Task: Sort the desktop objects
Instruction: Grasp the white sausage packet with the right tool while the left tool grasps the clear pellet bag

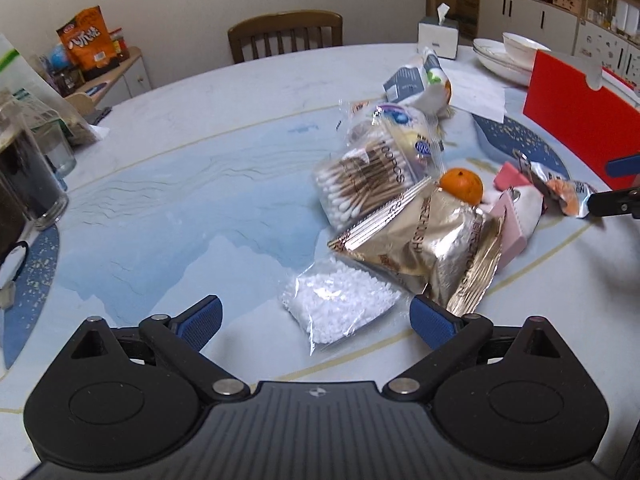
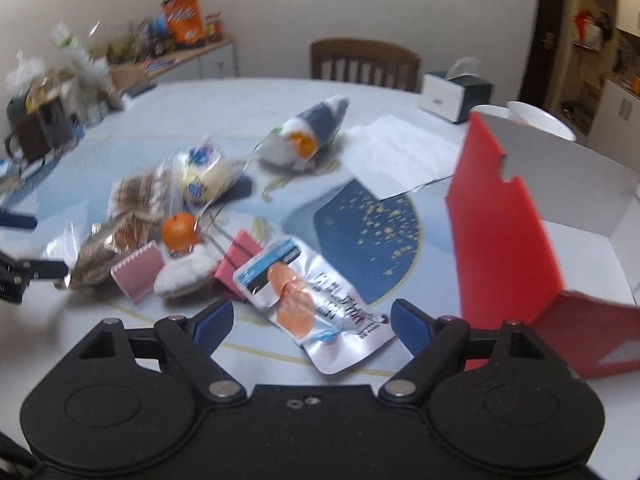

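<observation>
My left gripper [image 1: 316,320] is open, its fingers on either side of a clear bag of white pellets [image 1: 338,304] on the table. Beyond it lie a gold foil snack bag [image 1: 424,248], a pack of cotton swabs [image 1: 364,184], an orange [image 1: 461,185] and a pink notepad [image 1: 510,232]. My right gripper [image 2: 312,324] is open around the lower end of a silver snack pouch [image 2: 308,304] with an orange picture. The orange [image 2: 180,230], pink notepad [image 2: 138,274] and a white plush item [image 2: 186,274] lie to its left.
An open red box [image 2: 504,224] with a white inside stands right of the pouch, and shows in the left wrist view [image 1: 576,120]. White bowls [image 1: 508,56], a tissue box [image 1: 438,36], a white paper sheet [image 2: 396,156] and a chair [image 1: 286,36] are farther back. Glass jars [image 1: 28,184] stand at the left.
</observation>
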Demonstrator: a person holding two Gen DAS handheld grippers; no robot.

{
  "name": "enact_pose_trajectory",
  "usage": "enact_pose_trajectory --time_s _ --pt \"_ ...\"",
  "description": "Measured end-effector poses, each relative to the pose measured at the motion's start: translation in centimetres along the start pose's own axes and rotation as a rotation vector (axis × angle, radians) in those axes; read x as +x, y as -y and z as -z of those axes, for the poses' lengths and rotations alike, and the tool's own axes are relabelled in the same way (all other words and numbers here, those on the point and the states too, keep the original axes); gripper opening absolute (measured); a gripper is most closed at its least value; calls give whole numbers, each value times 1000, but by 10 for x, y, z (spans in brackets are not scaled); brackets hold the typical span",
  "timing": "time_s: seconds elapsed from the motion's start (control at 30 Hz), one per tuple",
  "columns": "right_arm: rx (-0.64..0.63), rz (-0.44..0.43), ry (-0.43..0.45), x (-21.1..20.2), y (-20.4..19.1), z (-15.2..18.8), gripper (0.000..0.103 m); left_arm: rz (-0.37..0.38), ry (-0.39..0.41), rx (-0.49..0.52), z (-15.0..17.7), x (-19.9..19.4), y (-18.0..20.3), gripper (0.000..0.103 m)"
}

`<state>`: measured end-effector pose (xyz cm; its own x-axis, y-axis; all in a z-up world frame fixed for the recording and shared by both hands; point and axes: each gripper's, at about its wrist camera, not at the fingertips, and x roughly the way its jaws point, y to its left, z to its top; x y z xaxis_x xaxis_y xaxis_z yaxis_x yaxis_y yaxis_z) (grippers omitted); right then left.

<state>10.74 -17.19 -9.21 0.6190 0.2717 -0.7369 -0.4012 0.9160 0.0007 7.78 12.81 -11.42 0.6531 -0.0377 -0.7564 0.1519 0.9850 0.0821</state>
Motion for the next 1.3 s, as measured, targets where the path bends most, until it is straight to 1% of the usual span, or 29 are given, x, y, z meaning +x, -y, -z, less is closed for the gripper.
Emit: enact_pose_trajectory --time_s 0.17,0.23,0.33,0.4,0.43,0.53,0.6,0.7,0.77,0.83,0.93,1.0,1.03,1.1,1.17,1.3 --pt "-77 -8 -37 19 0 -4 86 22 -6 7 0 5 -6 99" --pt "-82 -12 -45 27 4 -8 86 34 -6 17 -1 6 -7 99" --pt "-86 -40 -63 38 8 -13 86 52 -3 36 -1 9 -6 97" --pt "-83 -62 -93 47 11 -16 85 65 -8 44 -2 11 -6 94" --pt "-77 -76 -110 52 13 -16 81 70 -14 46 -2 13 -7 93" --pt "-63 -87 -101 57 19 -18 85 90 -24 40 -2 15 -10 86" --pt "-68 -97 -99 58 20 -19 85 109 -26 29 -2 16 -13 81" --pt "-83 -106 -97 60 20 -20 84 120 -19 33 -3 16 -14 77" --pt "-85 -110 -97 60 20 -21 81 127 -15 38 -3 16 -15 76" --pt "-83 -108 -98 59 19 -23 74 129 -10 43 -3 16 -16 73" --pt "-72 -95 -101 59 19 -24 68 125 -7 35 -4 16 -18 67" --pt "-62 -84 -103 58 18 -24 67 121 -1 25 -4 15 -20 56" --pt "-59 -80 -103 57 17 -24 67 119 1 21 -5 15 -21 54" --pt "-49 -72 -103 55 16 -24 65 113 6 9 -5 15 -23 45" --pt "-46 -67 -102 53 15 -23 65 108 6 -8 -6 15 -25 41" --pt "-34 -63 -91 42 13 -20 64 102 4 -27 -5 13 -25 36"
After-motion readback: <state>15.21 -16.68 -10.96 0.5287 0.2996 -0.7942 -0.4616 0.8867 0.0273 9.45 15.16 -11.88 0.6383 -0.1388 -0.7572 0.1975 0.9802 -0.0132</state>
